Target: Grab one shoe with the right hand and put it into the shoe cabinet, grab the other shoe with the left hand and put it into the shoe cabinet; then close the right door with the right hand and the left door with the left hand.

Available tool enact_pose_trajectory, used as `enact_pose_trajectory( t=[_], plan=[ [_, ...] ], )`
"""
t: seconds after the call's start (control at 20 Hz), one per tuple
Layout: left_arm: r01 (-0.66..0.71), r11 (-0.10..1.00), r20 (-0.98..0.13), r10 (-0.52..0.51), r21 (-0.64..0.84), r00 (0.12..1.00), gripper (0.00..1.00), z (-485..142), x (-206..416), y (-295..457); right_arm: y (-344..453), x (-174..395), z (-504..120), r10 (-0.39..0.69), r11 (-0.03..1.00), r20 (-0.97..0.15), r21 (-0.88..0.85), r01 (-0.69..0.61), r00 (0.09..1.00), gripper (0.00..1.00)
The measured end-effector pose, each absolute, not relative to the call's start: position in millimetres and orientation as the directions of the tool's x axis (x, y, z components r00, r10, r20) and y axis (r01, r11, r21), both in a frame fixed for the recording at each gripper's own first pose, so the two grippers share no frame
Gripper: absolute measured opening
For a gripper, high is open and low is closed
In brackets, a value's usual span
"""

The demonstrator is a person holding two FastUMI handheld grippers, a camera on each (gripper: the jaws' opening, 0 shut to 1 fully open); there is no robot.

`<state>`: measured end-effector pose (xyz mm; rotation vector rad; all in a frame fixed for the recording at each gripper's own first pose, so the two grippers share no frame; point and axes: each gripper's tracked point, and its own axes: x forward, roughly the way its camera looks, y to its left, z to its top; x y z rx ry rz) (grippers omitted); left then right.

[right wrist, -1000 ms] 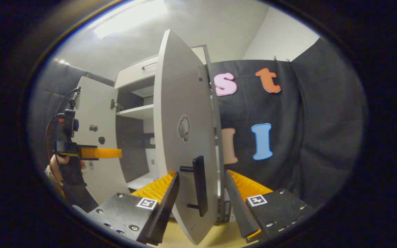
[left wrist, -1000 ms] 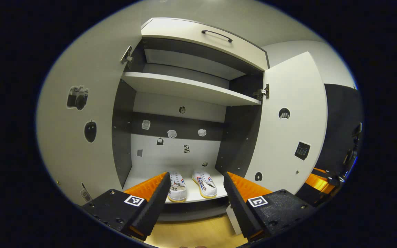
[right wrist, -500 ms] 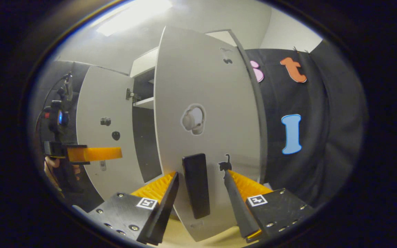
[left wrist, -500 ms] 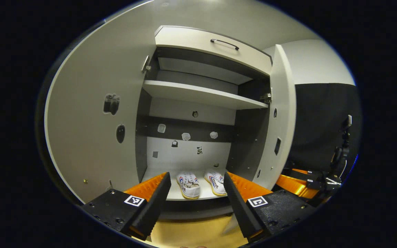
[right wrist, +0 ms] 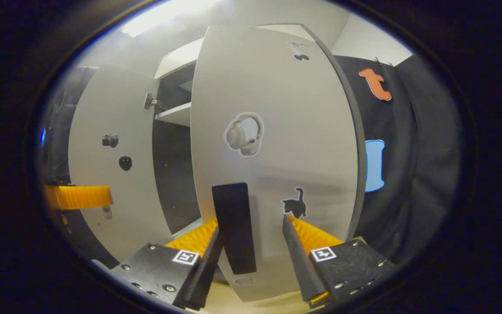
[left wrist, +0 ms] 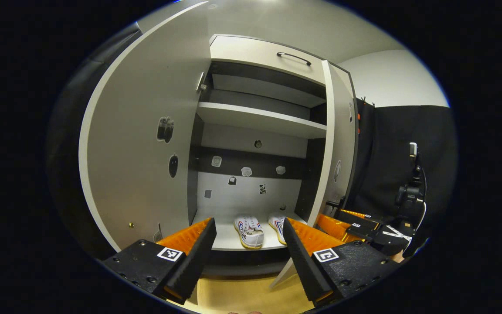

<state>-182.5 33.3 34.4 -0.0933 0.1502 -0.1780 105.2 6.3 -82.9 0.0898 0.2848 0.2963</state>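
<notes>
Both shoes [left wrist: 249, 226] sit in the cabinet [left wrist: 259, 117] ahead; right hand-held gripper [right wrist: 251, 253], fingers apart and empty, straddles the right door [right wrist: 273, 131] handle [right wrist: 233, 226] mid-closing; left hand-held gripper [left wrist: 247, 257], gaping, takes the left door [left wrist: 142, 144] next.

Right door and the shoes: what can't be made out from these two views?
- Right shoe: left gripper view, its far side hidden behind the right door and the left gripper's finger.
- Door handle: right gripper view; whether the right gripper touches it is unclear, as the open fingers straddle it.
- Shoe print: too small.
</notes>
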Motion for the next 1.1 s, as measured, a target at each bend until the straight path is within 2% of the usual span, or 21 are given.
enact_pose_trajectory(
  t=[0.05,0.1,0.15,0.2,0.6,1.1],
  plan=[
    [0.17,0.979,-0.14,-0.185,-0.112,0.973,0.93,34,-183,33,10,110,-83,0.301,0.952,-0.263,0.133,-0.275,0.917,0.8],
    [0.171,0.978,-0.138,-0.187,-0.118,0.973,0.93,34,-183,33,13,116,-84,0.3,0.953,-0.262,0.133,-0.273,0.917,0.87],
    [0.171,0.978,-0.136,-0.187,-0.122,0.973,0.93,35,-184,34,16,121,-85,0.297,0.954,-0.262,0.132,-0.271,0.918,0.72],
    [0.171,0.978,-0.134,-0.187,-0.123,0.973,0.93,34,-184,35,19,124,-87,0.292,0.955,-0.262,0.126,-0.267,0.92,0.79],
    [0.171,0.978,-0.134,-0.186,-0.116,0.973,0.93,31,-183,38,33,147,-95,0.261,0.963,-0.267,0.131,-0.234,0.928,0.79],
    [0.184,0.973,-0.109,-0.2,-0.141,0.974,0.93,34,-184,34,32,157,-101,0.191,0.982,-0.268,0.039,-0.187,0.944,0.8]
  ],
)
